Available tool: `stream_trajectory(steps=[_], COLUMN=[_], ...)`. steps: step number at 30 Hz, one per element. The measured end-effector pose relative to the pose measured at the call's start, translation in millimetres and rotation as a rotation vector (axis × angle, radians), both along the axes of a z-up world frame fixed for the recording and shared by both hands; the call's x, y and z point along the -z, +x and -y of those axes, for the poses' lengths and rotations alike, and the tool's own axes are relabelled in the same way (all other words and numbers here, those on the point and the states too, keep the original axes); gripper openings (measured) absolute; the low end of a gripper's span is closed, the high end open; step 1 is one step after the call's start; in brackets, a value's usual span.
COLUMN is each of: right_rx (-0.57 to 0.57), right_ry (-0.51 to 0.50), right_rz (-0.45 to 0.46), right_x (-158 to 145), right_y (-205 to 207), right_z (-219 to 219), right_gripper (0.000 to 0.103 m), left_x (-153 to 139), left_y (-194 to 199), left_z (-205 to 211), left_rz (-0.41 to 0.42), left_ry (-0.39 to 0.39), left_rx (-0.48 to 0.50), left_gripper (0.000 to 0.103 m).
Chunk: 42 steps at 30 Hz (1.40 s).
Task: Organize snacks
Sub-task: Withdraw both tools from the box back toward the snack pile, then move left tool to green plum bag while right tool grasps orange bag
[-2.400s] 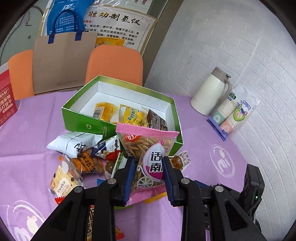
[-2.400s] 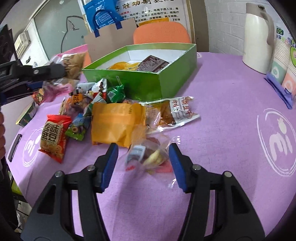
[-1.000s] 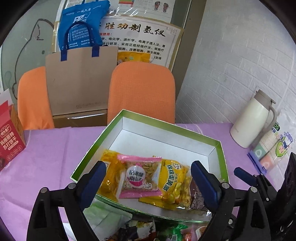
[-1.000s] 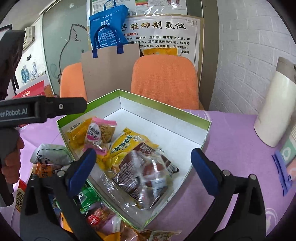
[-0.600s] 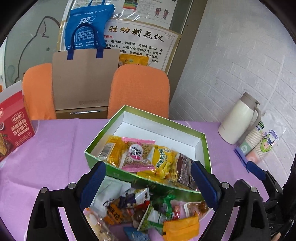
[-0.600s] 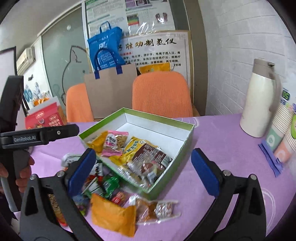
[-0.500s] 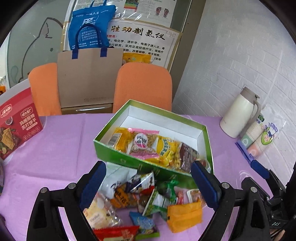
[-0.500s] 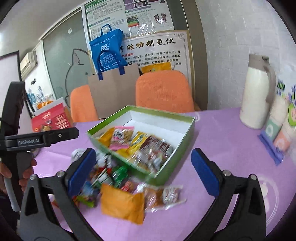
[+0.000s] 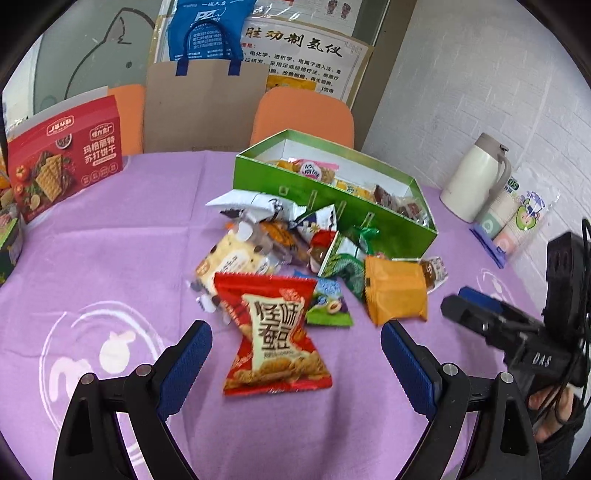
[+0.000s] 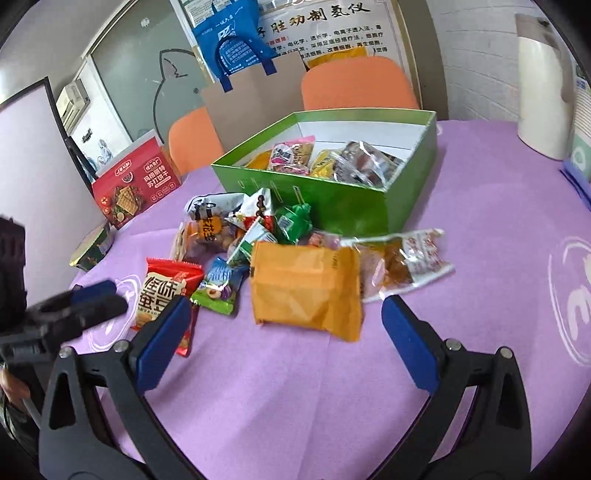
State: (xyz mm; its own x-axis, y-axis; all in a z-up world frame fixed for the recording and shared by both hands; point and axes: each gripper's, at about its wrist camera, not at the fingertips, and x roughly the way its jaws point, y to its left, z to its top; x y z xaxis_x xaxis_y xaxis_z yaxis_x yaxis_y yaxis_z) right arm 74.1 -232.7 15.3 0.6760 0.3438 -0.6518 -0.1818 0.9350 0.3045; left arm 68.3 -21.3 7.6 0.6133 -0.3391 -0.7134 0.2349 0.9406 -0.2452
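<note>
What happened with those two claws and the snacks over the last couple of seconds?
Each claw let go of a packet into the green box: the left its pink snack bag, the right a clear-wrapped one. Both then pulled back, open, to the loose pile: left claw at the red packet, right claw at the orange packet. The box and pile stayed put.

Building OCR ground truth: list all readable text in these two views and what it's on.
"怪味蚕豆": red snack packet.
"玛格丽特 苏打饼干": red cracker box.
"胜功制氢仪": wall poster.
"PZ": blue tote bag.
"DAS": right gripper body.
"麻花": orange-labelled packet, rest hidden.
Poster fine print, green box contents and paper cup pack: too small or blurred.
</note>
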Motion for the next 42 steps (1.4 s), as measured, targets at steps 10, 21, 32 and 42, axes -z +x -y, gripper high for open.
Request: stream_trajectory(steps=[10, 21, 32, 42], right_rx=[-0.062, -0.153, -0.161, -0.224], right_ry=[-0.051, -0.024, -0.095, -0.031], right_rz=[0.008, -0.078, -0.007, -0.129], right_x=[6.0, 25.0, 15.7, 40.1], right_y=[52.1, -4.8, 9.9, 12.2], right_z=[-29.6, -12.4, -19.4, -11.8], right_gripper=[0.099, 0.089, 0.089, 0.089], left_x=[1.3, 16.7, 22.0, 35.4], left_y=[-16.8, -2.9, 21.1, 42.0], left_z=[-5.0, 15.8, 37.2, 34.7], left_rz=[0.015, -0.051, -0.067, -0.094], left_ry=[-0.043, -0.102, -0.11, -0.104], left_rx=[0.047, 0.146, 0.161, 0.129], left_gripper=[0.094, 0.056, 0.049, 0.048])
